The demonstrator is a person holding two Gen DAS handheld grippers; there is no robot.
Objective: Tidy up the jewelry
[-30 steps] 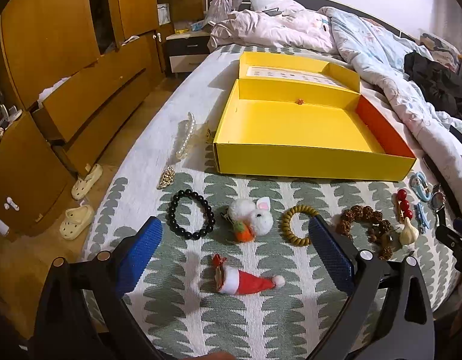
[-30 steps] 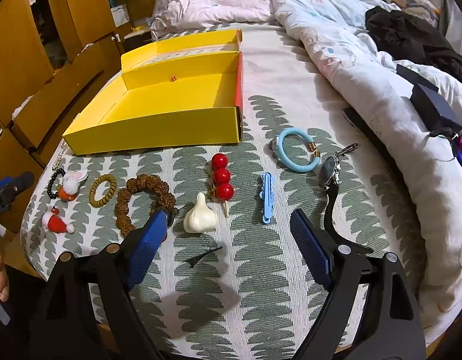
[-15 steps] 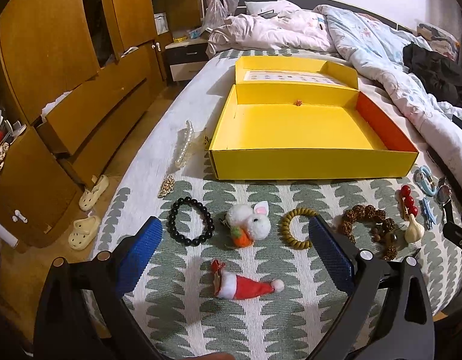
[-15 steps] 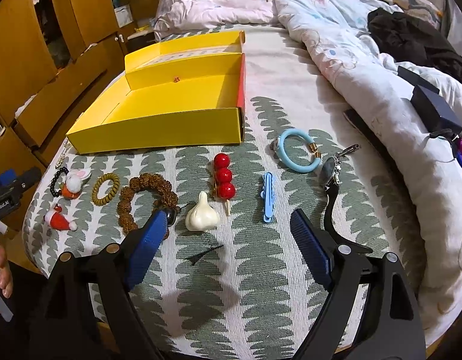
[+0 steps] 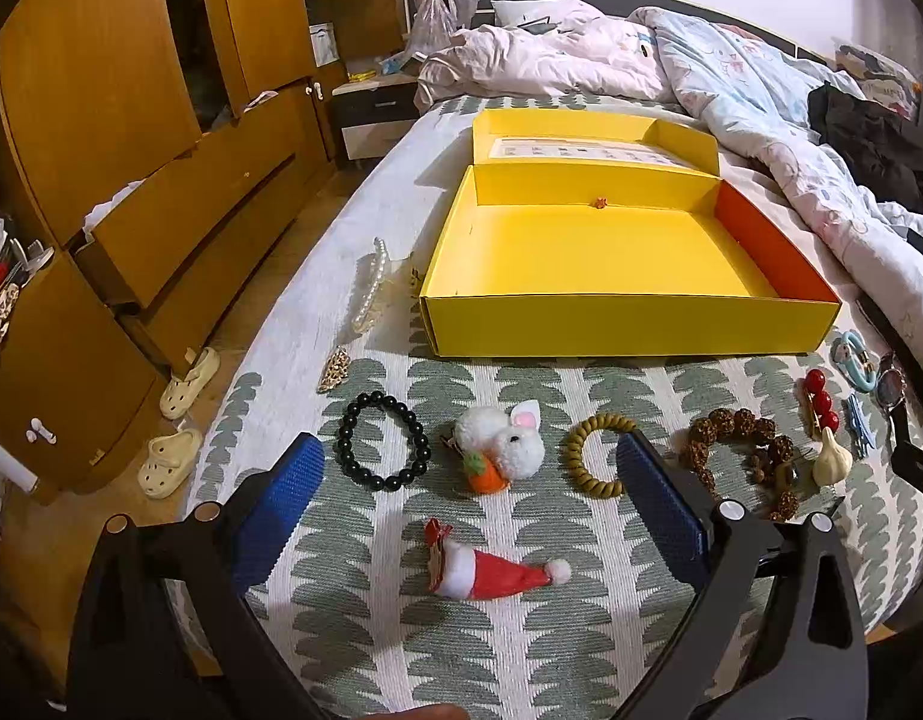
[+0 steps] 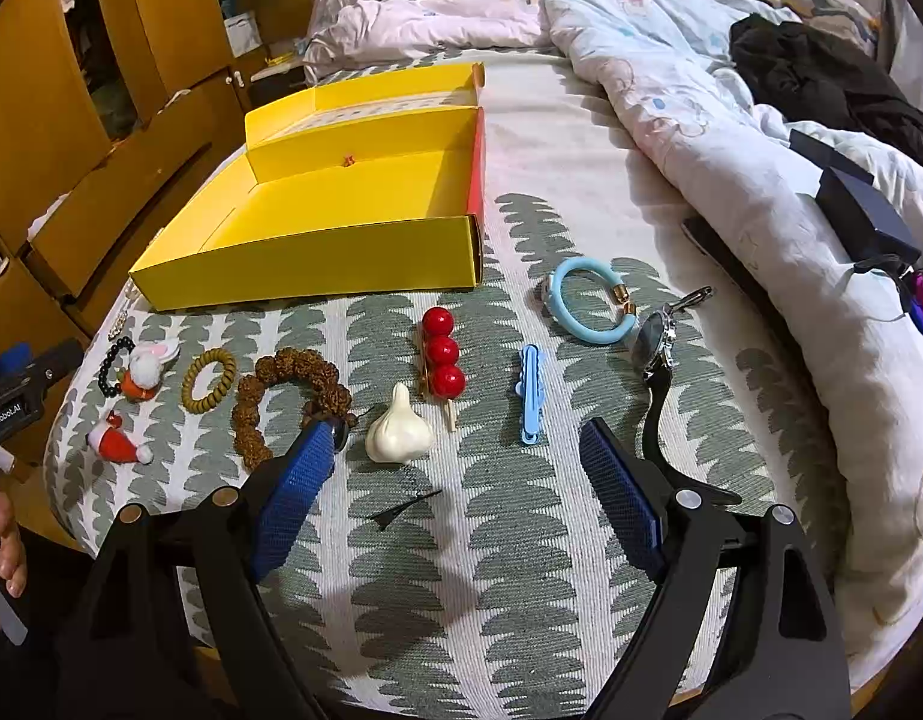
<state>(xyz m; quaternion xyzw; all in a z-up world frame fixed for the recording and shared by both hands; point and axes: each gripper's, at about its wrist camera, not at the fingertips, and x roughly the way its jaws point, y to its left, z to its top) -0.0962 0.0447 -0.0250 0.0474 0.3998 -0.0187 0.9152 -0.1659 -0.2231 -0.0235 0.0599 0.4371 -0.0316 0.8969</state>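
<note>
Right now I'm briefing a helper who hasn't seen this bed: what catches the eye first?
The big open yellow box lies empty at the middle of the bed. In front of it a row of trinkets runs across the patterned blanket: black bead bracelet, fluffy rabbit, red bead stick and blue clip.

Printed "GenRobot.AI" in white on the black body of the left claw (image 6: 14, 387), at the frame's left edge; printing inside the yellow box (image 5: 581, 151) lid unreadable.
</note>
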